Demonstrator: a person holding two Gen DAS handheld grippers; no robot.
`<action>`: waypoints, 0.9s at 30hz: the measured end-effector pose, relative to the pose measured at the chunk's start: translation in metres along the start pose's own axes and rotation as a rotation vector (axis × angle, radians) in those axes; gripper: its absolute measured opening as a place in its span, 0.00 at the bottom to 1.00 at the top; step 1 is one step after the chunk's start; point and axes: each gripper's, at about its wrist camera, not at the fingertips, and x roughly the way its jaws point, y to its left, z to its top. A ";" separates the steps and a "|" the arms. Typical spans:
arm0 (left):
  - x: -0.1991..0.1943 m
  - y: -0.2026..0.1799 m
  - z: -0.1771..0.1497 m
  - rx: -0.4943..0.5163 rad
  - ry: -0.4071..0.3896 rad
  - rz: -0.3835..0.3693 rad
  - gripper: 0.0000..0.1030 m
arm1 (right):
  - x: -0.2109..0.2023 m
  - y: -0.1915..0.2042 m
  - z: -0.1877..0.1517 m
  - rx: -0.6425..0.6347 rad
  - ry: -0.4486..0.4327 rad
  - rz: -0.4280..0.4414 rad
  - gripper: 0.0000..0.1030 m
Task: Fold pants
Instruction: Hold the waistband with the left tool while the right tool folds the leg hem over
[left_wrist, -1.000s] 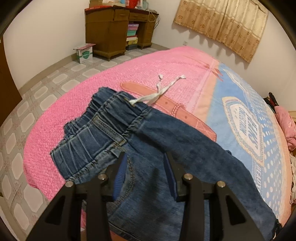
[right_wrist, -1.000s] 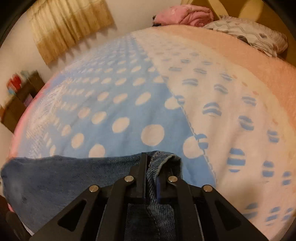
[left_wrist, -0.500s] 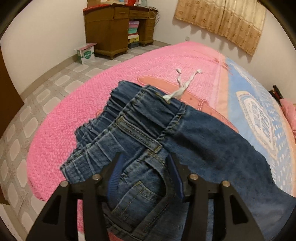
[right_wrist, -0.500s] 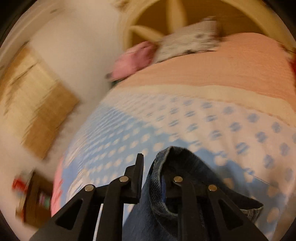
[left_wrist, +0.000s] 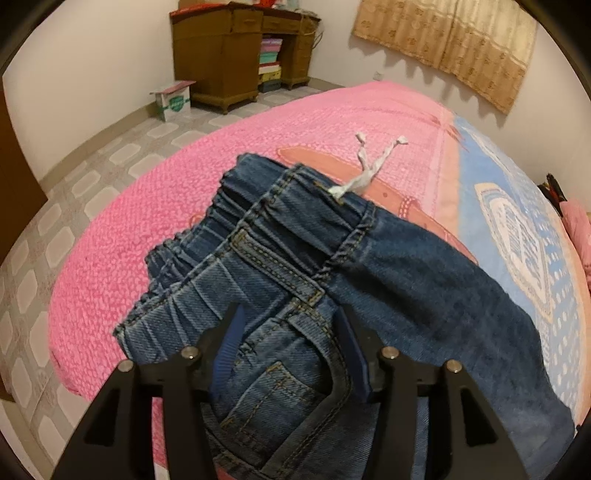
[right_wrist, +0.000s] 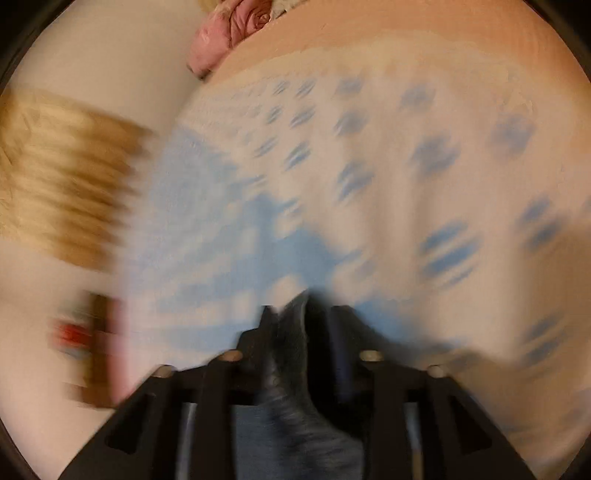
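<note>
Blue denim pants (left_wrist: 295, 258) lie on the pink end of the bed, elastic waistband toward the foot, a white drawstring (left_wrist: 365, 173) trailing past it. My left gripper (left_wrist: 291, 332) is open, its blue-padded jaws straddling the pocket area just below the waistband, fabric bunched between them. In the blurred right wrist view my right gripper (right_wrist: 301, 321) holds a fold of the denim leg (right_wrist: 291, 369) above the blue-and-white dotted bedspread (right_wrist: 388, 184); the jaws stand somewhat apart around the cloth.
A wooden desk (left_wrist: 240, 48) and a small cardboard box (left_wrist: 173, 99) stand on the tiled floor beyond the bed's foot. A tan curtain (left_wrist: 454, 44) hangs on the wall. Pink bedding (right_wrist: 229, 33) lies at the bed's head.
My left gripper moved toward the waistband, which is now bunched between its jaws. My right gripper lifted the leg end off the bed and is swinging fast; its view is blurred.
</note>
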 end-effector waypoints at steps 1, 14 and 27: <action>0.000 -0.001 0.000 0.002 0.002 0.005 0.53 | -0.010 0.001 0.004 -0.038 -0.020 -0.050 0.64; -0.009 0.004 -0.009 -0.064 0.061 0.000 0.55 | -0.070 -0.090 -0.133 0.402 -0.038 0.407 0.65; -0.017 0.013 -0.025 -0.062 0.095 0.030 0.55 | -0.060 -0.047 -0.116 0.262 -0.061 0.546 0.28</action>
